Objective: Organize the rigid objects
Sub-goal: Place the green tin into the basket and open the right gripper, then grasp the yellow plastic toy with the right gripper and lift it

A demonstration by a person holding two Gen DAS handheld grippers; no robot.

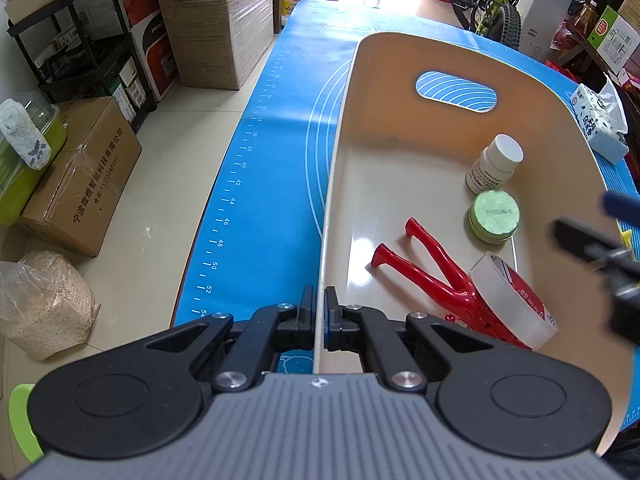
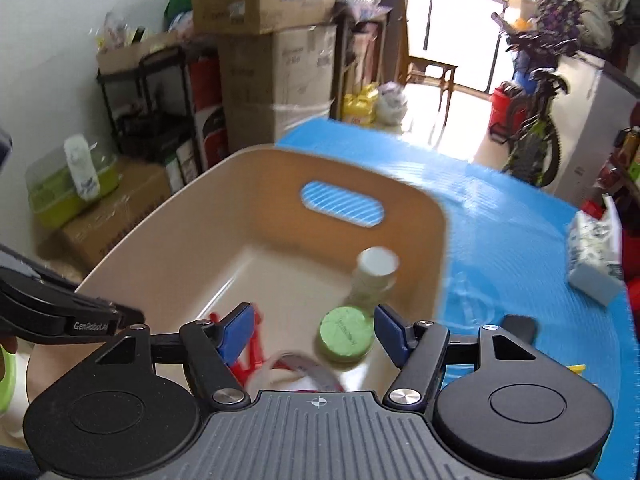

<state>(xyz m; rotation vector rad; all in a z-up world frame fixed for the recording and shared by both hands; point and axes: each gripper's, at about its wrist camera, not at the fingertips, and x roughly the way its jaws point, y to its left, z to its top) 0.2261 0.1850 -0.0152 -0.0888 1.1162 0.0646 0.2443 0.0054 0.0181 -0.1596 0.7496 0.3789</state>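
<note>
A: Item one, beige bin (image 1: 400, 152), standing on the blue mat (image 1: 256, 184) that covers the counter. Left gripper (image 1: 319, 312) is closed tight on the bin's near-left rim, one finger outside the wall, one inside. Holding the bin steady, by my reading.

B: Contents?

A: Four pieces on the bin floor, right-hand end. White-capped bottle (image 1: 494, 164), upright by the right wall. Green round tin (image 1: 494, 217), just beside it, nearer us. Red plastic tool (image 1: 432, 272), lying flat with its two prongs pointing away. Roll of clear tape (image 1: 514, 300), leaning on the tool's handle end.

B: Right gripper?

A: Right gripper (image 2: 316, 332) hangs above that same cluster, jaws spread wide, nothing between the blue pads (image 2: 236, 330). No grip on anything.

B: Step in hand?

A: Judged as a drop-off just finished, with the tape the likeliest piece, since it lies directly below. Next move calls for lifting clear of the bin without knocking the bottle, then finding another piece to bring in.

B: Any left outside?

A: Right wrist view shows a small yellow object (image 2: 578, 369) on the mat right of the bin; too little visible to name. A tissue pack (image 2: 596, 256) lies farther right.

B: View differences?

A: Left wrist view is sharp and lays out all four pieces. Right wrist view is blurred, with the tape and tool half hidden under its own body.
</note>
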